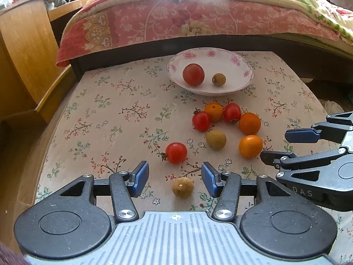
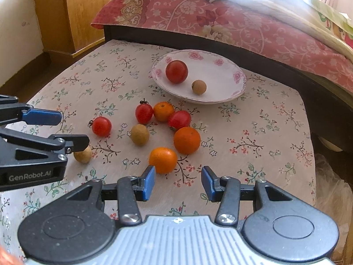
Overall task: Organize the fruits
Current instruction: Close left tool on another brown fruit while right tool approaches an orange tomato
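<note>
A white floral bowl (image 1: 240, 57) (image 2: 225, 66) at the table's far side holds a red tomato (image 1: 193, 74) (image 2: 176, 71) and a brown longan (image 1: 218, 79) (image 2: 199, 87). Loose on the cloth lie three cherry tomatoes, three oranges and two longans. My left gripper (image 1: 174, 177) is open, empty, with a longan (image 1: 183, 187) (image 2: 83, 154) between its fingers and a cherry tomato (image 1: 176, 152) (image 2: 101, 126) just beyond. My right gripper (image 2: 178, 182) is open and empty, an orange (image 2: 163, 160) (image 1: 250, 146) just ahead of its left finger. Each gripper shows in the other's view: right (image 1: 280, 146), left (image 2: 70, 130).
The table (image 1: 110, 114) has a floral cloth. A bed with a red flowered blanket (image 1: 176, 22) runs along the far side. A wooden cabinet (image 1: 26, 55) stands to the left. The table's right edge (image 2: 313, 154) drops to the floor.
</note>
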`<state>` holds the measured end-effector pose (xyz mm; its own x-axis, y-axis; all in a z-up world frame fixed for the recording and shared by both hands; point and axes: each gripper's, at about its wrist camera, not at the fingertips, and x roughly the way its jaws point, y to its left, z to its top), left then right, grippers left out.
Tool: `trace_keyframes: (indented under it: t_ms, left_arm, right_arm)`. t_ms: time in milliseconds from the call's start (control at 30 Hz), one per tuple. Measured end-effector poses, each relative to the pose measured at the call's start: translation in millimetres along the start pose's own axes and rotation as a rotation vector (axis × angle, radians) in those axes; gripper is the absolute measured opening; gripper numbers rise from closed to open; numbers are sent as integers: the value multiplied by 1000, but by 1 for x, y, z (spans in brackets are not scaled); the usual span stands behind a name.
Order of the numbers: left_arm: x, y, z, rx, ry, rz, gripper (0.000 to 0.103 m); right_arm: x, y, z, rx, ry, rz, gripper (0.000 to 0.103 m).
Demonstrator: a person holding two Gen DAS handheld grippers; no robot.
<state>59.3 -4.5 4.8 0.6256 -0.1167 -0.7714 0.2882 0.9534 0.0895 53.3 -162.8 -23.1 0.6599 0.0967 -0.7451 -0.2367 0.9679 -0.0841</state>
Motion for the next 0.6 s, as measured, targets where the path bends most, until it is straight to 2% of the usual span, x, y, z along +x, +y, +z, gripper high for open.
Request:
trace_keyframes:
  t_ms: [600]
  left_arm:
    - [1,-1,-3,7,6,2,61]
  right_arm:
    - [1,2,-6,-5,8,15,49]
